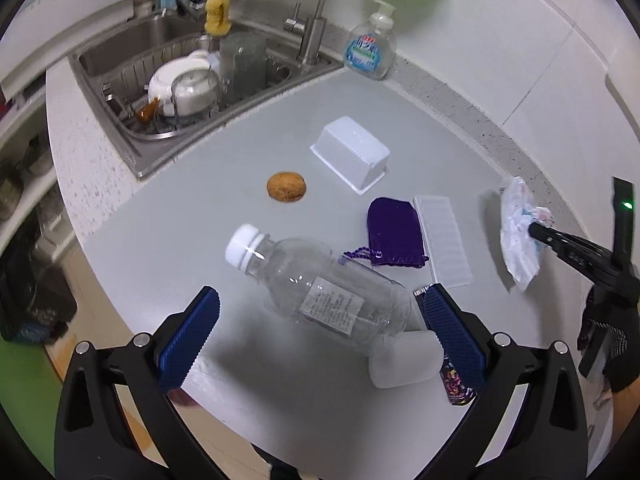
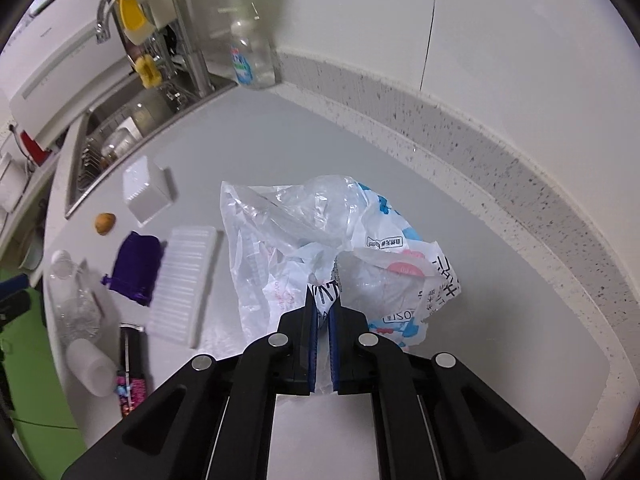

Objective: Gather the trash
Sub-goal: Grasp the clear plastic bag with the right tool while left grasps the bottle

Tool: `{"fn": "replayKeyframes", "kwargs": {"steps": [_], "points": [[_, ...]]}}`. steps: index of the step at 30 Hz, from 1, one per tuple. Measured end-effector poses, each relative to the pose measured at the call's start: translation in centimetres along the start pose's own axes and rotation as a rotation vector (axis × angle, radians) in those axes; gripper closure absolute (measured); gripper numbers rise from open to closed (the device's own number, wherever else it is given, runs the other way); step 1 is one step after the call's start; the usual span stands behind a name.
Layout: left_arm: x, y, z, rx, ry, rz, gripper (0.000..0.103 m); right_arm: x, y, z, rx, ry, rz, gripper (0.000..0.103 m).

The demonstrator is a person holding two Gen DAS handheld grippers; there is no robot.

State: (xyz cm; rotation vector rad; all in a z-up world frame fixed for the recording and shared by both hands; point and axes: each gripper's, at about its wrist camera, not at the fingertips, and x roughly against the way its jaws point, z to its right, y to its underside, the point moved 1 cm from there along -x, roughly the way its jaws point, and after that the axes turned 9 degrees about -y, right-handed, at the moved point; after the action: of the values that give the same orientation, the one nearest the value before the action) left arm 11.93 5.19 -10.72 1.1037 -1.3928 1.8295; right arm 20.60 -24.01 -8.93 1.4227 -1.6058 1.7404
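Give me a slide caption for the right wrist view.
Right hand-held gripper pinches a crumpled plastic bag on the grey countertop.

On the tabletop (image 1: 248,152), the bottle (image 1: 320,292) lies near the front edge, a pouch (image 1: 394,232) behind it, a tray (image 1: 442,240) beside that pouch.

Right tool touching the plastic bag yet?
Touching. In the right wrist view the right tool is shut on a fold of the plastic bag, with crumpled film pinched between the blue pads.
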Motion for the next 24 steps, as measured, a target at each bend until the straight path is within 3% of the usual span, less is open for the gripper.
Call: {"fn": "replayKeyframes", "kwargs": {"steps": [6,16,24], "points": [[-1.3,-0.2,-0.1,0.131,-0.011,-0.061,0.003,1.1,-0.4,-0.2,0.005,-0.013,0.028,0.099],[-3.7,0.0,-0.7,0.366,-0.092,-0.144,0.003,2.3,-1.0,-0.6,0.045,-0.062,0.064,0.099],[-5.1,0.2,-0.2,0.443,-0.147,-0.175,0.003,2.4,-0.9,-0.2,0.064,-0.099,0.07,0.099]]}}
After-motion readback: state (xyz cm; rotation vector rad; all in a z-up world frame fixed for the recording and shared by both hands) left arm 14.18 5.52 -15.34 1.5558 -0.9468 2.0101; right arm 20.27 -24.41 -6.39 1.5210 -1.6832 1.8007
